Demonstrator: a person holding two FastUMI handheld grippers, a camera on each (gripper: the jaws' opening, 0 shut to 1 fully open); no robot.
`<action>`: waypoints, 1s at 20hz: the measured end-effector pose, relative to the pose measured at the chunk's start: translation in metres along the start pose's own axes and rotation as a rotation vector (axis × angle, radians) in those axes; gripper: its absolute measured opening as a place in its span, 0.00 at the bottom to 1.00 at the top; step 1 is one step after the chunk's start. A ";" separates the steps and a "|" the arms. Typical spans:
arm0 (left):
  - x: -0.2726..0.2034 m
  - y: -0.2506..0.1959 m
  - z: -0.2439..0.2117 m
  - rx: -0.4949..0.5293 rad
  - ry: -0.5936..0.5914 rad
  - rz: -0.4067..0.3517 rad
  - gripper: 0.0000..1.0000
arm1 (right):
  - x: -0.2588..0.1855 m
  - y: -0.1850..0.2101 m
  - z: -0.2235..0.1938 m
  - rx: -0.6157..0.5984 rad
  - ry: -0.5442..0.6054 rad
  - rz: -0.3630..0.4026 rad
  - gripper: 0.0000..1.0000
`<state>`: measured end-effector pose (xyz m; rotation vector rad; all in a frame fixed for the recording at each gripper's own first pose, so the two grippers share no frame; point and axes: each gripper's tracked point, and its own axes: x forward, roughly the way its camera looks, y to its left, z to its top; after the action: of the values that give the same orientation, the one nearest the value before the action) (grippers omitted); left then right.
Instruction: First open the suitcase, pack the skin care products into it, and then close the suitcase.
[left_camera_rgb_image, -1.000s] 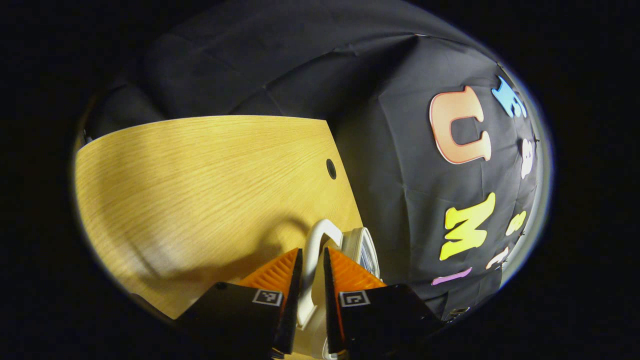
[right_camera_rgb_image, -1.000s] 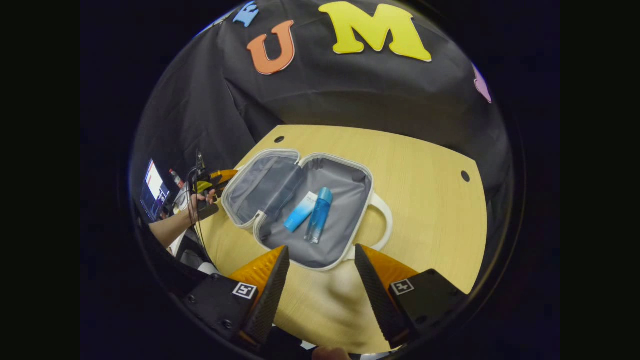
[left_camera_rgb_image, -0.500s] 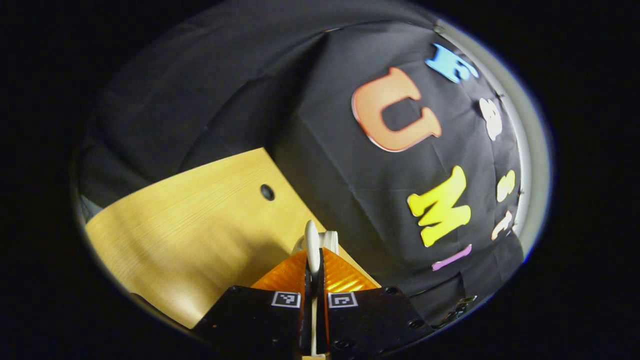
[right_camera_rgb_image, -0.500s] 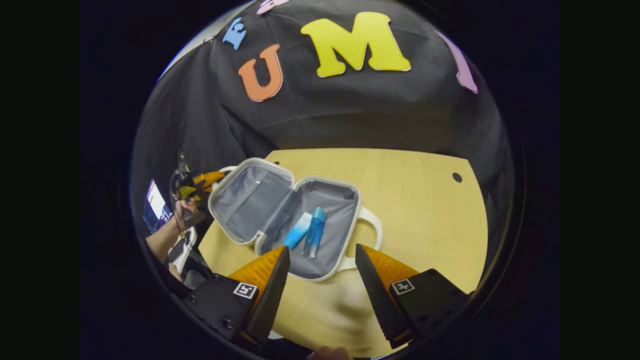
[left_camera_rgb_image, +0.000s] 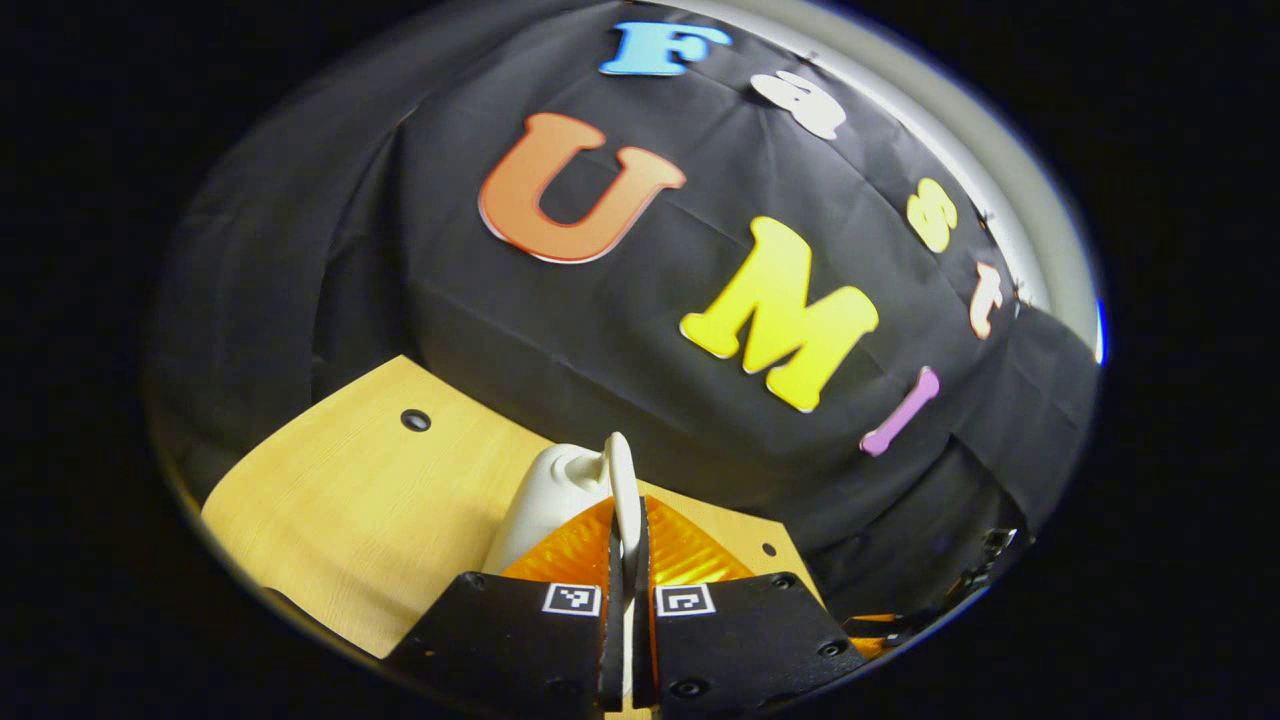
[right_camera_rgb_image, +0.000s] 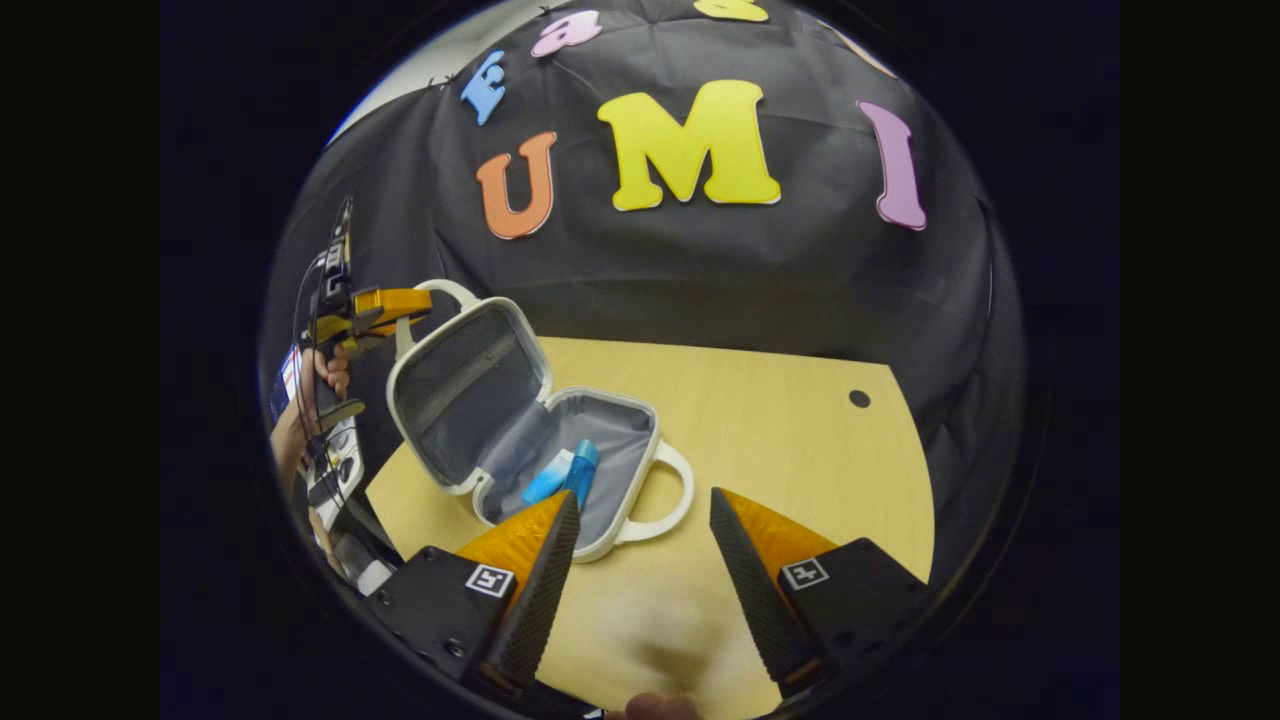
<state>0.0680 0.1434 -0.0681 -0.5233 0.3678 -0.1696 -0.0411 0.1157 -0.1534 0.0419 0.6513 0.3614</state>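
Raised higher, left gripper (left_camera_rgb_image: 628, 540) pinches lid handle (left_camera_rgb_image: 620, 480); right gripper (right_camera_rgb_image: 640, 545) fingers apart.

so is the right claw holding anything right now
No, in the right gripper view the right claw is open above the light wooden table, nothing between its fingers, short of the white hard-shell suitcase.

Recording booth: black cloth wall (right_camera_rgb_image: 700, 270), wooden table (right_camera_rgb_image: 800, 450)

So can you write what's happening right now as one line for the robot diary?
stage: closing suitcase | left gripper: shut on lid handle, lid raised | right gripper: open, above table | inside: two blue skin care products
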 end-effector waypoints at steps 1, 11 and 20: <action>0.002 -0.019 -0.009 0.049 0.001 0.000 0.06 | -0.005 -0.007 0.000 -0.001 -0.010 -0.012 0.78; 0.057 -0.130 -0.131 0.430 0.107 0.047 0.06 | -0.066 -0.093 -0.019 0.036 -0.036 -0.180 0.78; 0.105 -0.145 -0.256 0.575 0.272 0.073 0.07 | -0.096 -0.151 -0.046 0.096 0.037 -0.257 0.78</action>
<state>0.0571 -0.1240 -0.2302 0.0831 0.5767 -0.2653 -0.0913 -0.0622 -0.1570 0.0424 0.7016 0.0829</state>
